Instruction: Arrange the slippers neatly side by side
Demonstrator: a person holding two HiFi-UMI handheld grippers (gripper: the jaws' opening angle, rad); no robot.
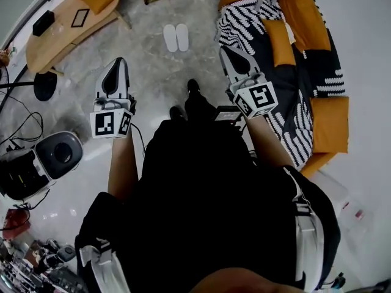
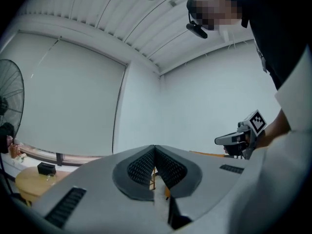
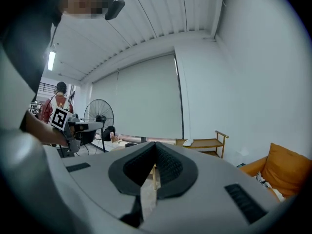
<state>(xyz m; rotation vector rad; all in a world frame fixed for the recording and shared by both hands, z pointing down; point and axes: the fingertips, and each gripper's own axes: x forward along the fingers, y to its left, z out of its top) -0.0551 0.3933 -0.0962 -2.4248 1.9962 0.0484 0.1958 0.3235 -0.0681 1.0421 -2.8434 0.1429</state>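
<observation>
While the two white slippers [image 1: 176, 37] lie side by side, toes pointing the same way, on the marble floor [image 1: 153, 81] between the wooden table [image 1: 58, 38] and the orange sofa [image 1: 308, 17], both grippers hover well apart from them. The left gripper [image 1: 116, 69] and the right gripper [image 1: 232, 60] each have their jaws pressed together and hold nothing.

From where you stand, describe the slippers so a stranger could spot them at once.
In the head view, find the orange sofa with the striped blanket on the right and the curved wooden table on the left. On the grey floor between them, near the top, lies the pair of slippers. Only they are white: two matching ovals side by side.
</observation>
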